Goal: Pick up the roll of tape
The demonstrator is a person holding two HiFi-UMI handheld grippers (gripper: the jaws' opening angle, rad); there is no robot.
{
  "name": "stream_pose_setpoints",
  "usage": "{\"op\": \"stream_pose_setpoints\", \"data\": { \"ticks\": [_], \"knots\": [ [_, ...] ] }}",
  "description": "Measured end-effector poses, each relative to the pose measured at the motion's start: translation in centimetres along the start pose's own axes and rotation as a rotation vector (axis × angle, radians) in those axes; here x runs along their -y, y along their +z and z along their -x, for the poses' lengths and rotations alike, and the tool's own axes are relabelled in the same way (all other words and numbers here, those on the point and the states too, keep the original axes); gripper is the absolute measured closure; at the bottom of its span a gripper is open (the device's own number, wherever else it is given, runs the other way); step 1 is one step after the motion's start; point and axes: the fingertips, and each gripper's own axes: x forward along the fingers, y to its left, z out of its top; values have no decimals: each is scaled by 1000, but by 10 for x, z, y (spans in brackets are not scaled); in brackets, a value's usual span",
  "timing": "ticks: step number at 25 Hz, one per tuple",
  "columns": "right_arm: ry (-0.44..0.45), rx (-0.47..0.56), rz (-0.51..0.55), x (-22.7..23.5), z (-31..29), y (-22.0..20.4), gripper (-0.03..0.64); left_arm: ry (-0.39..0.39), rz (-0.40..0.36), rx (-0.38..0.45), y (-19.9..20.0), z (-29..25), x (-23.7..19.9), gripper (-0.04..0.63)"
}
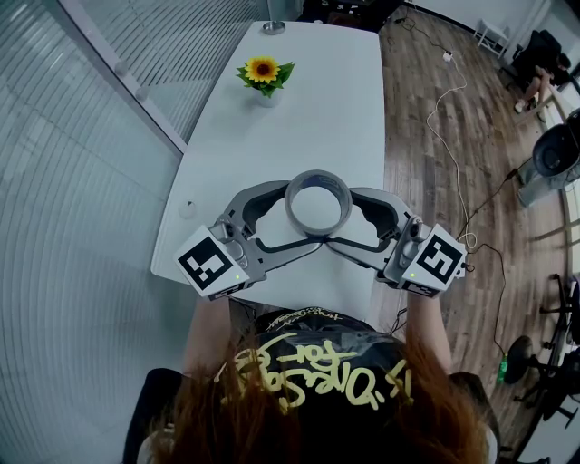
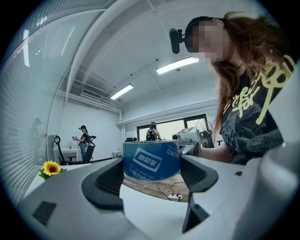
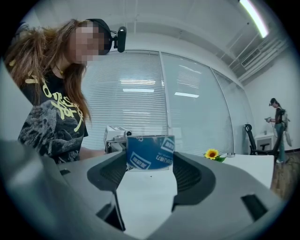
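Observation:
The roll of tape, grey outside with a blue printed core, lies flat with its hole upward over the near end of the white table. My left gripper comes in from the left and my right gripper from the right, and the tips of both close around the roll. In the left gripper view the tape fills the gap between the wide-set jaws and touches both pads. The right gripper view shows the tape spanning the jaw tips the same way. Whether the roll is clear of the tabletop I cannot tell.
A small potted sunflower stands at the far middle of the table, and a round object sits at its far end. A glass wall runs along the left. Cables trail over the wooden floor on the right.

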Motion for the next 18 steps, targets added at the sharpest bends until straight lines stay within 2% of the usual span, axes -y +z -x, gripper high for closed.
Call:
{"op": "stream_pose_setpoints", "data": {
  "ticks": [9,18],
  "knots": [
    [7,39,-9,-2,0,7,302,-2,17,18,2,0,1,224],
    [0,7,-2,-1,0,-1,302,-1,16,2,0,1,1,222]
  ]
}}
